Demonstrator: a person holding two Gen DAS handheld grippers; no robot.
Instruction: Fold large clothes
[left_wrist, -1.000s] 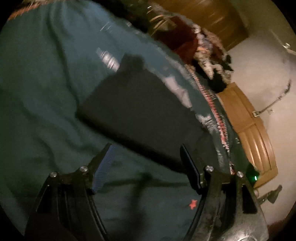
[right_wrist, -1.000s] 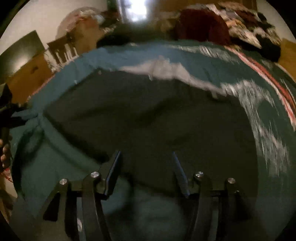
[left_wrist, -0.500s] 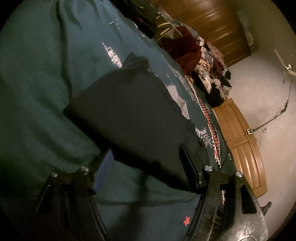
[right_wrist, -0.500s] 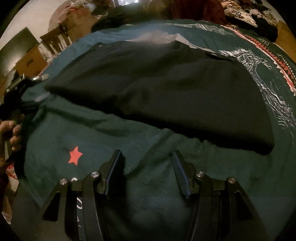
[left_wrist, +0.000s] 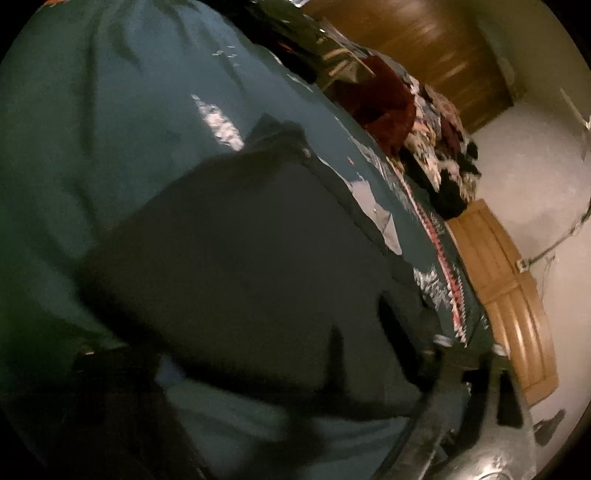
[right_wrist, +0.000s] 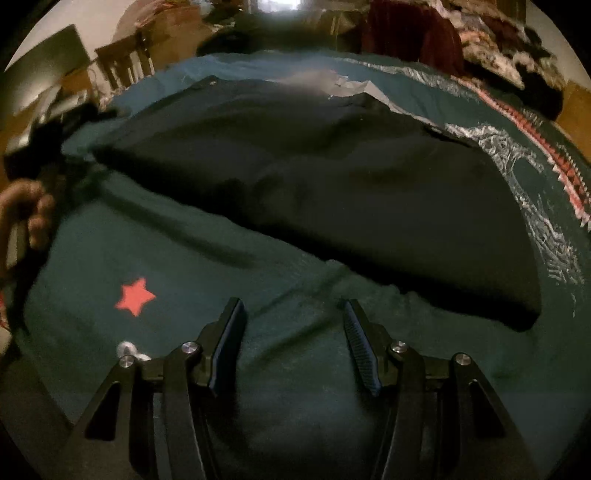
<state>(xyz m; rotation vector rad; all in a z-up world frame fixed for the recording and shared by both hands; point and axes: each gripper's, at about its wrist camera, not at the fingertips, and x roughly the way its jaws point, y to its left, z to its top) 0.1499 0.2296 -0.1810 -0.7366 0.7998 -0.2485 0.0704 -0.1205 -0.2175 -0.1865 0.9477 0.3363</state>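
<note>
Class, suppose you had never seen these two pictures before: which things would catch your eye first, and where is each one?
First comes the big black garment, lying folded across the middle of the teal blanket. Next, the red star printed on the blanket, left of the right claw, whose jaws stand open over bare fabric. Beyond the blanket's far edge sits a jumbled heap of clothes.

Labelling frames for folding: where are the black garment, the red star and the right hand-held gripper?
black garment (right_wrist: 332, 177), right wrist view, middle of the cloth.
red star (right_wrist: 135, 296), right wrist view, its centre.
right hand-held gripper (right_wrist: 293, 325), right wrist view, between fingertips.
</note>
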